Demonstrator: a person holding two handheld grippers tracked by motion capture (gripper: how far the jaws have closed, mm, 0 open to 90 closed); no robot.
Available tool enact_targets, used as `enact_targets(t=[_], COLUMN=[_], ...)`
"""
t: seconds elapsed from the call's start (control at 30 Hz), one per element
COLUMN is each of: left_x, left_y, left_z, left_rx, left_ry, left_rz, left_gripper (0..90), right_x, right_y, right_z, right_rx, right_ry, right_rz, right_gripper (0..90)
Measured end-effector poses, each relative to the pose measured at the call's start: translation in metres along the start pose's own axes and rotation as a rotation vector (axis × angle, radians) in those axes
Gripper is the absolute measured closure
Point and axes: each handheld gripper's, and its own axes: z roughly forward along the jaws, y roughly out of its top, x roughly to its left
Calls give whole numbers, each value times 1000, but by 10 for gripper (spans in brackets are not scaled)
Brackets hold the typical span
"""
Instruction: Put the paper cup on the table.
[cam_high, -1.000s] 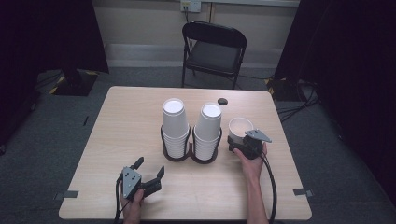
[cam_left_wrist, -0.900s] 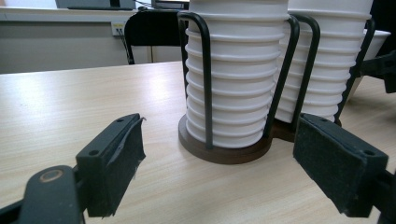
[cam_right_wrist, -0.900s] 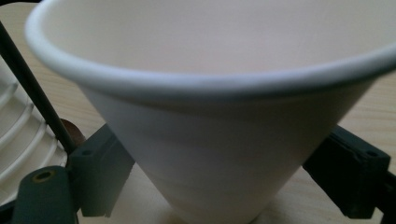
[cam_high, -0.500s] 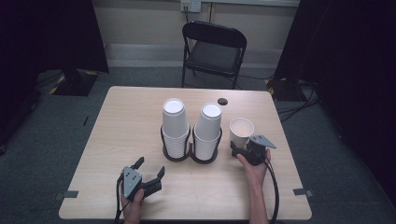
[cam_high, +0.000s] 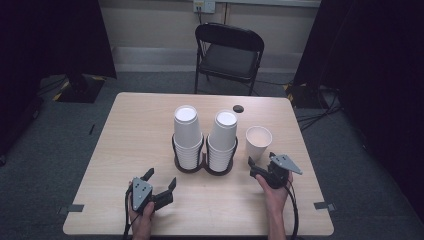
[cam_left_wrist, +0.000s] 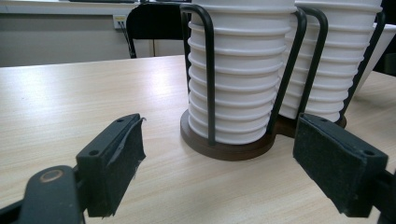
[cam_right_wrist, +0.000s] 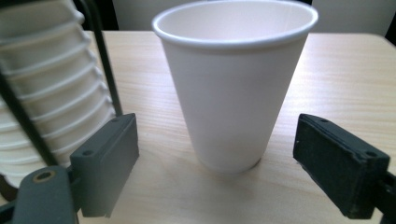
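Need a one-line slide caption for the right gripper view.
Open right gripper faces an upright white paper cup on the wooden table, stacked cups in their wire holder alongside.

I see a plain white paper cup, its inside a faint cream. The two stacks of cups are the same white, ribbed with thin grey shadow lines at each rim. Their wire holder is black on a dark brown base. The tabletop is pale beige with fine wood-grain streaks. My left gripper and right gripper are black with matte dark grey jaws, and each carries a grey plate. A small black disc lies on the tabletop. The chair is black, the floor blue-grey.
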Motion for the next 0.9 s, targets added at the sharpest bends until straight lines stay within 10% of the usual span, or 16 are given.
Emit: enact_targets(t=[0.57, 0.9], left_x=[-1, 0], left_y=[1, 0], left_z=[1, -1], left_rx=[24, 14], left_ry=[30, 29], left_rz=[-1, -4], left_gripper=[165, 165], right_x=[56, 66], right_y=[-25, -33], right_z=[-39, -42], right_rx=[-105, -116], right_ry=[110, 112], right_rz=[-52, -66], right_gripper=[154, 132])
